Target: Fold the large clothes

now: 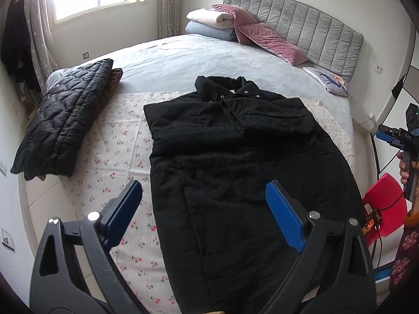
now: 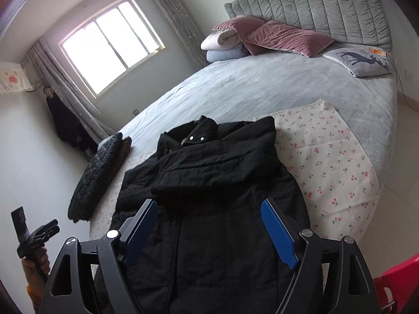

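A long black padded coat (image 1: 235, 157) lies flat on a cherry-print cloth (image 1: 115, 162) on the bed, collar away from me, both sleeves folded in across the chest. It also shows in the right wrist view (image 2: 209, 196). My left gripper (image 1: 204, 191) is open and empty, hovering above the coat's lower part. My right gripper (image 2: 209, 209) is open and empty above the coat's middle; it also appears at the right edge of the left wrist view (image 1: 392, 136).
A folded black quilted jacket (image 1: 60, 125) lies at the left of the bed. Pink pillows (image 1: 262, 36), folded blankets (image 1: 209, 23) and a grey headboard (image 1: 301, 23) are at the far end. A red plastic stool (image 1: 385, 204) stands at the right of the bed.
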`<state>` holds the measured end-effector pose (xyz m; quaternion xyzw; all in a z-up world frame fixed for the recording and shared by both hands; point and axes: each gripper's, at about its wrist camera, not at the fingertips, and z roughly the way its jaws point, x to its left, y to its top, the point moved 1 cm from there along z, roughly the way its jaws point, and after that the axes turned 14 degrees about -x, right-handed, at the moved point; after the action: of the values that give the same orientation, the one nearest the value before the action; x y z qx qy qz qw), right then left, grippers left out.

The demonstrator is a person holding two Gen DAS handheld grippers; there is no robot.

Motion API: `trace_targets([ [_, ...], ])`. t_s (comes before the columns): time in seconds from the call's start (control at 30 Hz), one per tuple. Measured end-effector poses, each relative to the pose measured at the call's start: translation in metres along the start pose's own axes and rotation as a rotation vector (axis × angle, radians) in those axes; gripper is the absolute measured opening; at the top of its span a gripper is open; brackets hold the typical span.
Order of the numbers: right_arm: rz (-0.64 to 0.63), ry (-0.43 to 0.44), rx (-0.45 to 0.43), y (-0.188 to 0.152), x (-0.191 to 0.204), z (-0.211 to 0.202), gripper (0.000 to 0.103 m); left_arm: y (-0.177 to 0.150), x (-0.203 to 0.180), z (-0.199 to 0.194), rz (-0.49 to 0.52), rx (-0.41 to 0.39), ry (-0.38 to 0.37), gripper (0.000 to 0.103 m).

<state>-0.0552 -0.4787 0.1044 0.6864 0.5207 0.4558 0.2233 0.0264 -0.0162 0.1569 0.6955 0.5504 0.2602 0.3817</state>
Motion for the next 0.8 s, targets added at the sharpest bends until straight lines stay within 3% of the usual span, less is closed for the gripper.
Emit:
trace_targets([
  [0.17, -0.065, -0.07, 0.115, -0.059, -0.022, 0.003, 0.083, -0.054, 0.009, -0.013, -0.023, 0.063, -0.002, 0.095],
  [0.43, -0.072, -0.235, 0.292, -0.139, -0.09, 0.011, 0.083, -0.136, 0.042, -0.002, -0.087, 0.256, -0.01, 0.095],
  [0.63, 0.016, -0.288, 0.35, -0.164, -0.135, 0.005, 0.083, -0.169, 0.052, 0.002, -0.231, 0.339, -0.148, 0.093],
  [0.8, 0.086, -0.302, 0.374, -0.179, -0.162, 0.002, 0.083, -0.192, 0.046, 0.007, -0.306, 0.402, -0.239, 0.08],
])
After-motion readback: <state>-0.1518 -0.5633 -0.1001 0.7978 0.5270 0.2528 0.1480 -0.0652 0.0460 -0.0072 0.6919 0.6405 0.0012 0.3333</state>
